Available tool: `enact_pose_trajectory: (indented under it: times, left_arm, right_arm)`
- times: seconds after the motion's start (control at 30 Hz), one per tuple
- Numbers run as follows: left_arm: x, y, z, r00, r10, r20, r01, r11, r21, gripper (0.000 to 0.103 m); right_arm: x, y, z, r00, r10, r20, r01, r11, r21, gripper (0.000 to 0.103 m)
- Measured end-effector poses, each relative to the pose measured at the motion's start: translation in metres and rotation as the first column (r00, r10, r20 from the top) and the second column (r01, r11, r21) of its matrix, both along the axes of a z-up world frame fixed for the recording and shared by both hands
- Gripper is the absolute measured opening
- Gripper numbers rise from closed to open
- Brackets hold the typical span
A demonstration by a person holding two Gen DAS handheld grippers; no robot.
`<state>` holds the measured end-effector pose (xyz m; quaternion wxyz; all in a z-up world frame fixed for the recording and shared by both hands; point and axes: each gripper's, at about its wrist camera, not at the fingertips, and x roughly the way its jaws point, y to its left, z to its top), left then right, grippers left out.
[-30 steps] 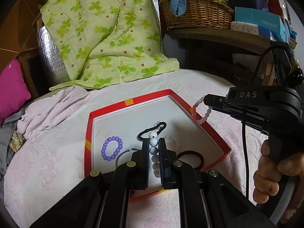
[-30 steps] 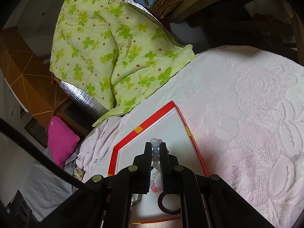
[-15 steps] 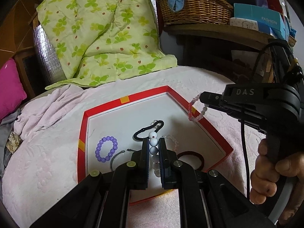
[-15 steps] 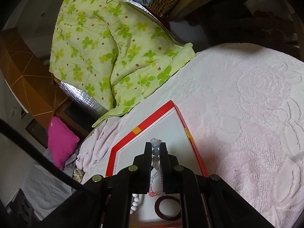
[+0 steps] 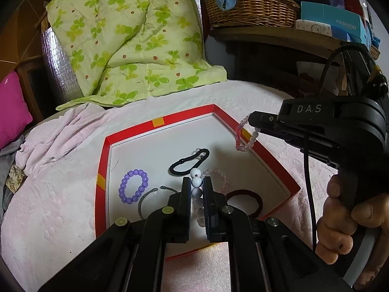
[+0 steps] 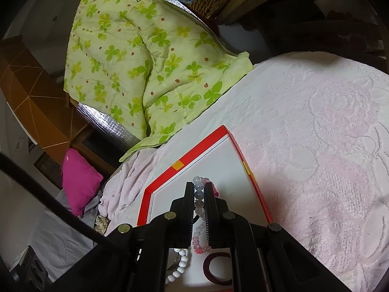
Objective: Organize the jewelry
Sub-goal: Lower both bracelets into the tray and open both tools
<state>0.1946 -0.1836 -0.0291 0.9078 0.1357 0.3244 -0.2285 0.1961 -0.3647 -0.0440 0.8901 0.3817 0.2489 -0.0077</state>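
My left tongs [image 5: 196, 187] are clamped on a string of white round beads [image 5: 196, 182], which stands up between the pads and hangs below them over the near part of the red-rimmed white cardboard tray [image 5: 102, 160]. My right tongs [image 6: 199, 187] are clamped on a bracelet of pale grey and pink beads [image 6: 199, 196]; in the left wrist view it dangles as a loop just above the tray's right rim. A person's hand [image 5: 345, 221] grips the right tool's handle.

Inside the tray lie a purple bead bracelet [image 5: 133, 186] near the left rim, a thin grey open bangle [image 5: 145, 199] beside it, a black elastic hair loop [image 5: 189, 161] in the middle, a clear pinkish bead bracelet [image 5: 218, 177] just right of my left tongs, and a dark red hair band [image 5: 245, 200] toward the near right corner.

The tray rests on a pale pink embossed bedspread [image 6: 328, 146]. At the far edge of the bed a green clover-print quilt [image 5: 131, 39] is draped, with a magenta cushion [image 5: 12, 107] at the left and a wicker basket [image 5: 250, 7] on a shelf behind.
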Motion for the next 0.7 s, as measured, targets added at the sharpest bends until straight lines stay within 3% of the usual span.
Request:
enact_pose_trajectory:
  times: [0.7]
  left_arm:
    - [0.011,-0.003,-0.017,0.999,0.014,-0.048,-0.013,1.0,0.019,0.01]
  right_arm:
    - [0.01,0.01,-0.011,0.999,0.003,-0.04,-0.003,1.0,0.012,0.009]
